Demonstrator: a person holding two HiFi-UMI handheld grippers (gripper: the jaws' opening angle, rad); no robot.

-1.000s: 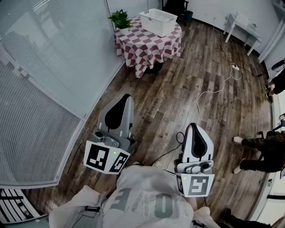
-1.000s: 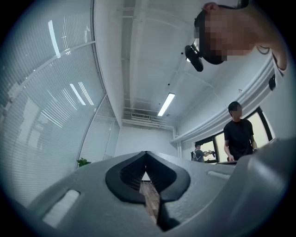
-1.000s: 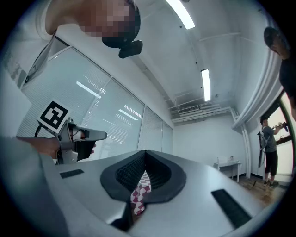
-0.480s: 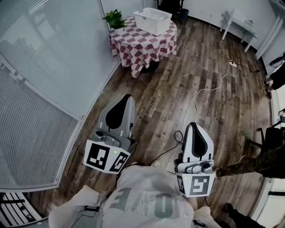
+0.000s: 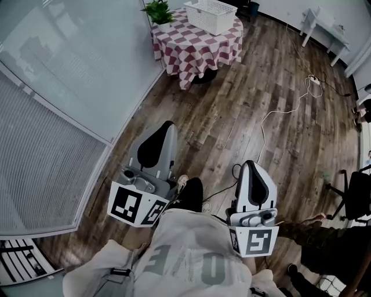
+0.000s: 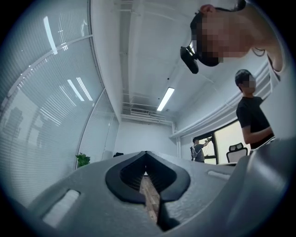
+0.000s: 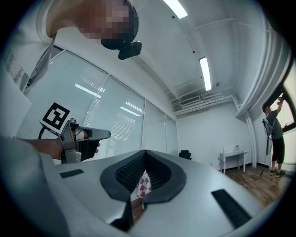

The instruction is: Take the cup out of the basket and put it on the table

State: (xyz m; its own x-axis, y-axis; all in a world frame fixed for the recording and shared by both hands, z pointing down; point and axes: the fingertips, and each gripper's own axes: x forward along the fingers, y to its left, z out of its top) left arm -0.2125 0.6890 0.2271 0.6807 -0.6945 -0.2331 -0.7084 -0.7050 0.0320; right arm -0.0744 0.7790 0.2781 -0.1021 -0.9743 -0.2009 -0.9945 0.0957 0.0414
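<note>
- Cup: not visible; presumably inside the one basket (image 5: pixel 213 14), which is too far off to see into.
- Basket sits by the far right edge of the one table (image 5: pixel 194 49); one plant (image 5: pixel 159 10) stands at its far left edge.
- Two grippers, left (image 5: pixel 164 129) and right (image 5: pixel 253 169), are both closed on nothing and held near the body, likely because the table is well out of reach.

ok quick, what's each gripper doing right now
left gripper: jaws shut, holding nothing
right gripper: jaws shut, holding nothing
</note>
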